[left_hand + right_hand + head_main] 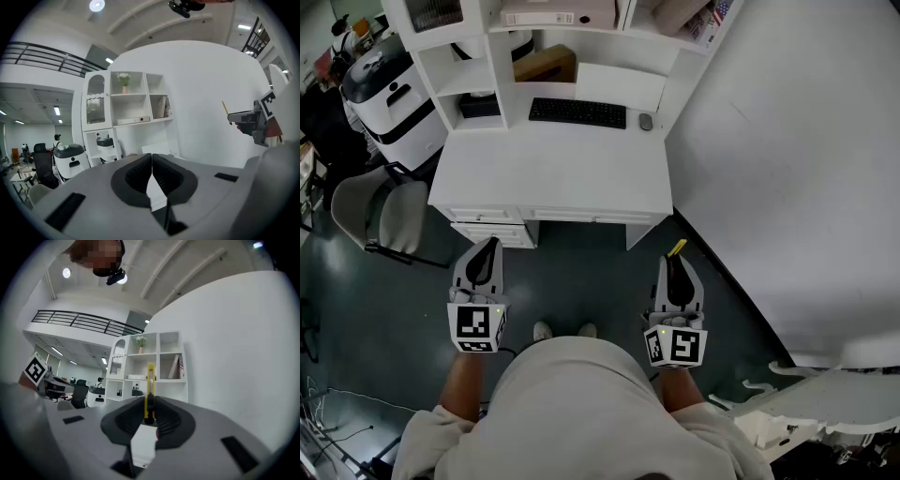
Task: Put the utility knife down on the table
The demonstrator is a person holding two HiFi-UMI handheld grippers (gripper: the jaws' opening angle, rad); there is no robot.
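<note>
Person is standing on the dark grey floor [581,272] in front of the white wooden desk [553,173], holding both grippers low ahead of the body, short of the desk's front edge. The right hand-held gripper [149,411] is pinching the slim yellow plastic utility knife [150,385] between its black padded jaws; the knife is standing upright in the right gripper view, its yellow end sticking out past the jaw tips. In the head view that yellow end is showing just off the desk's front right corner, over the floor, not touching the desktop. The left hand-held gripper [152,161] is holding nothing, its jaws pressed together with the pads meeting along a thin line. The two grippers are well apart, one at each side of the person's body. At the back of the desktop a flat black keyboard [577,112] is lying with a small dark mouse [646,122] just beside its right end. A grey office chair [380,211] is sitting off the desk's left side, and a plain white wall [787,141] is running along the right.
</note>
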